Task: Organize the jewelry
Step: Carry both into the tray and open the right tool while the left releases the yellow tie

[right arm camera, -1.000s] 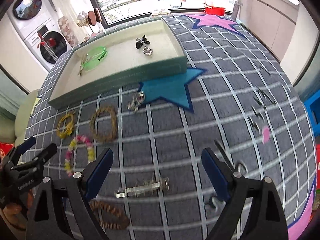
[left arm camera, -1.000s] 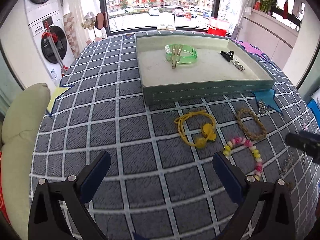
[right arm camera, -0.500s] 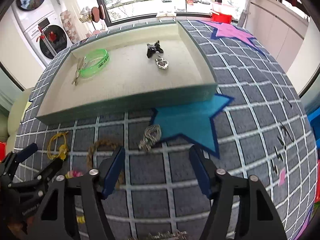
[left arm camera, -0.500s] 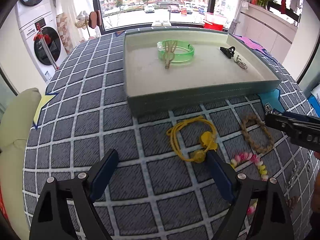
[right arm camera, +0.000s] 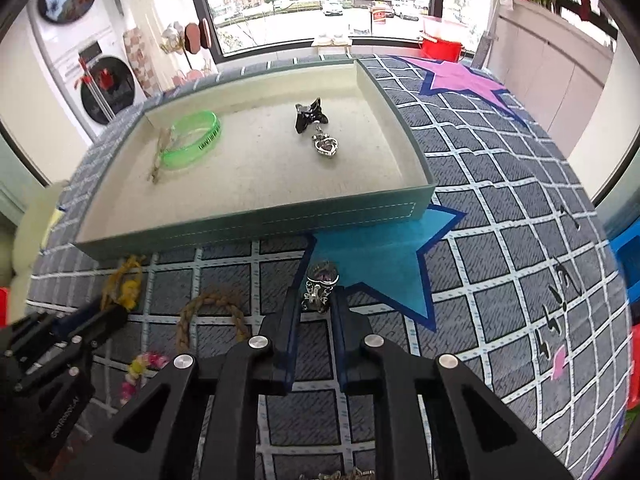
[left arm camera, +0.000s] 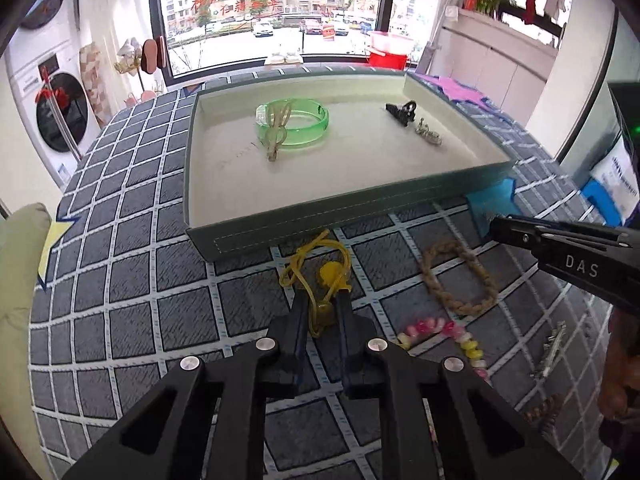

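My left gripper (left arm camera: 320, 300) is shut on the yellow cord necklace (left arm camera: 320, 264), which lies on the checked cloth just in front of the teal tray (left arm camera: 360, 210). My right gripper (right arm camera: 316, 300) is shut on a silver pendant (right arm camera: 320, 280) at the edge of the blue star. The tray (right arm camera: 256, 224) holds a green bangle (left arm camera: 294, 122), a tan hair clip (left arm camera: 276, 136), a black clip (right arm camera: 308, 116) and a silver heart charm (right arm camera: 326, 146).
A braided brown bracelet (left arm camera: 460, 276), a pink and yellow bead bracelet (left arm camera: 444, 332) and a silver bar clip (left arm camera: 550, 350) lie on the cloth to the right of my left gripper. Small hairpins (right arm camera: 560, 292) lie at far right. A green cushion (left arm camera: 20, 264) sits at the left edge.
Both grippers moved forward toward the tray and closed: the left onto the yellow necklace, the right onto the silver pendant.
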Tool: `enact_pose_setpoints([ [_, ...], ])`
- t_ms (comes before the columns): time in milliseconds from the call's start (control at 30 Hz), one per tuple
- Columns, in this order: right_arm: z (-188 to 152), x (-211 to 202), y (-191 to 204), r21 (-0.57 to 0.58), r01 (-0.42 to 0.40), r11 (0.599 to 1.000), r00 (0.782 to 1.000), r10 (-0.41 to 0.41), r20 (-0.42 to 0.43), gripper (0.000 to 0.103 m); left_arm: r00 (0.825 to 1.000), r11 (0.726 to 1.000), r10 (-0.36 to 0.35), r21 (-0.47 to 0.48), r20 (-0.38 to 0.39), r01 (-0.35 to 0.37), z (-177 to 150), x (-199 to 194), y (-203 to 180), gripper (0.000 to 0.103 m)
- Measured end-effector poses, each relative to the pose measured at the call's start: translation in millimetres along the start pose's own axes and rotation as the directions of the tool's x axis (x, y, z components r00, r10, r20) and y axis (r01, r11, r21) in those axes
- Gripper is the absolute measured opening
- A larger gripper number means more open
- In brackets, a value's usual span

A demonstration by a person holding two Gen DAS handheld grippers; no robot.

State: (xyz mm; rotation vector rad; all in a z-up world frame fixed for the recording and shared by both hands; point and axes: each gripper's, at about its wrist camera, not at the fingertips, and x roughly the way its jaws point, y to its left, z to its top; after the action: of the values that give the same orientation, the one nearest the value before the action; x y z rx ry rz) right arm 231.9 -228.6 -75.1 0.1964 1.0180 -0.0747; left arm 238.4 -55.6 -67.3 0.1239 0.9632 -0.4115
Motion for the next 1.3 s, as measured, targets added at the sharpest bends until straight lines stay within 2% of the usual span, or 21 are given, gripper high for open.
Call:
enact_pose_setpoints([
  [367, 14.3, -41.3, -20.2, 0.038, -0.101, 0.994, 0.993, 0.098, 0.064, 0.016, 0.994, 0.998, -0.045, -0.045, 0.095, 0.05, 17.1, -46.8, 12.8, 0.027],
  [600, 49.5, -51.9, -30.7, 0.067, -0.143, 0.987, 0.985, 0.135, 0.107, 0.016, 0.989, 0.998, -0.039, -0.051, 0.141, 0.047, 49.5, -58.0, 18.4, 0.027],
  [867, 95.6, -40.3, -25.3, 0.029, -0.146, 0.989, 0.983, 0.141, 0.117, 0.016, 0.994, 0.995, -0.04, -0.088, 0.102, 0.049, 91.1, -30.2, 31.5, 0.027],
  [1033, 116.9, -24.7, -20.0, 0.007, -0.136, 0.991, 0.982, 0.134, 0.13, 0.016, 0.998, 0.996, -0.011, -0.091, 0.069, 0.017, 100.8, -6.4, 34.7, 0.027],
  [1300, 131.0, 22.1, -22.9, 0.026, -0.117, 0.993, 0.99, 0.114, 0.084, 0.016, 1.0, 0.994, 0.011, -0.111, 0.012, -0.009, 108.2, 33.2, 35.6, 0.027],
])
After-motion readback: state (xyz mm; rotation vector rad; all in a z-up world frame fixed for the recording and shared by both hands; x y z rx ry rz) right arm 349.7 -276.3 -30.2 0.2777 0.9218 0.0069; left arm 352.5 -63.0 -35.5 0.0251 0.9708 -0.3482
